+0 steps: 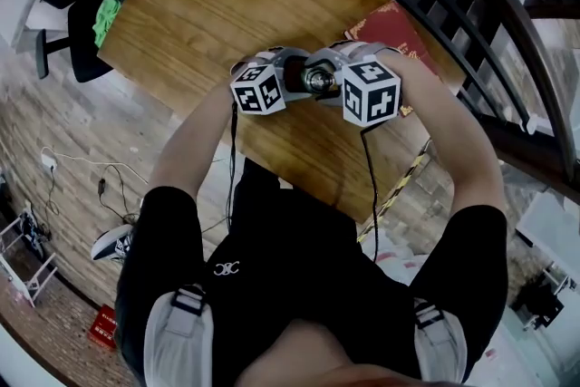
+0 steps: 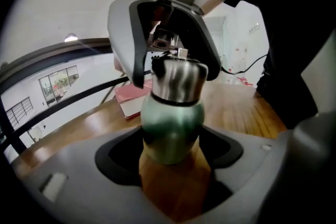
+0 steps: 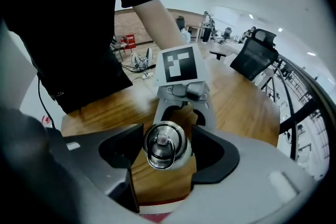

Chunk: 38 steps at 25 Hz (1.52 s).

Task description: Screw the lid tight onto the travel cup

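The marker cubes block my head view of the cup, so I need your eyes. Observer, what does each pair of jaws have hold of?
Observer: In the left gripper view, the left gripper has its jaws closed on the green body of the travel cup.
Operator: And the right one?
Observer: The right gripper view shows the right gripper with its jaws either side of the steel lid, pads against it.
Operator: Is the lid seated?
Observer: In the left gripper view it sits straight on the cup, with a black band showing at the joint. I can't tell whether it's fully tight.
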Available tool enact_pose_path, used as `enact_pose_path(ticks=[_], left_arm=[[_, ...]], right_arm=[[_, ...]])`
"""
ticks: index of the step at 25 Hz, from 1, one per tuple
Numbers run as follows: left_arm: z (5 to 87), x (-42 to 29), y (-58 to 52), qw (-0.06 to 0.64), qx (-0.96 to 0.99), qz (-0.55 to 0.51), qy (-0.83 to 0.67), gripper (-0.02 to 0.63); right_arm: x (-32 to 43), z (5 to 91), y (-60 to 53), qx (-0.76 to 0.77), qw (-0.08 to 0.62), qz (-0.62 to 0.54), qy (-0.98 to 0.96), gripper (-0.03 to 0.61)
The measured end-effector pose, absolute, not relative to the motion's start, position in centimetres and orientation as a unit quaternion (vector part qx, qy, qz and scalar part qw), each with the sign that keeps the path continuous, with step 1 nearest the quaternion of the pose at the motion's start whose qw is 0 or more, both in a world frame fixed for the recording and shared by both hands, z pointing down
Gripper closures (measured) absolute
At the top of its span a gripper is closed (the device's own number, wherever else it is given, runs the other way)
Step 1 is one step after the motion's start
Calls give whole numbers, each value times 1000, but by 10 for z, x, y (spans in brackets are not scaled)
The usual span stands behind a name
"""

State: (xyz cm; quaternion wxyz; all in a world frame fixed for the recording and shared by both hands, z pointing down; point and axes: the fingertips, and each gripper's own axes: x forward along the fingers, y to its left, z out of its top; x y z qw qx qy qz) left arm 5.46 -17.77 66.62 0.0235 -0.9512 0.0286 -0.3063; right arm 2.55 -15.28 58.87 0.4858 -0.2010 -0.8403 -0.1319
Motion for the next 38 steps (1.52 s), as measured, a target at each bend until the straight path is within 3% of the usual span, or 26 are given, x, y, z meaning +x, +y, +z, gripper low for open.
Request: enact_pose_path(ticks=[5,9,16,23,38], left_arm=[[664,60,-176,39,-948,-315,8,225],[664,61,-177,31,-950,-310,16,225],[664,57,-177,6,-953,-298,55,225],[667,47,-180,-35,-955,-277,97,224],[667,51,-191,-91,-953,-230,176,225]], right_arm=[[31,600,-142,-253,517,-153,-803,310],[32,599,-144,-247,500,-153,-816,310],[19,585,-157,-113,372,-36,-921,310],[3,571,-181,123,202,50,-970,310],[24,565,-215,377,80,114,-916,310]])
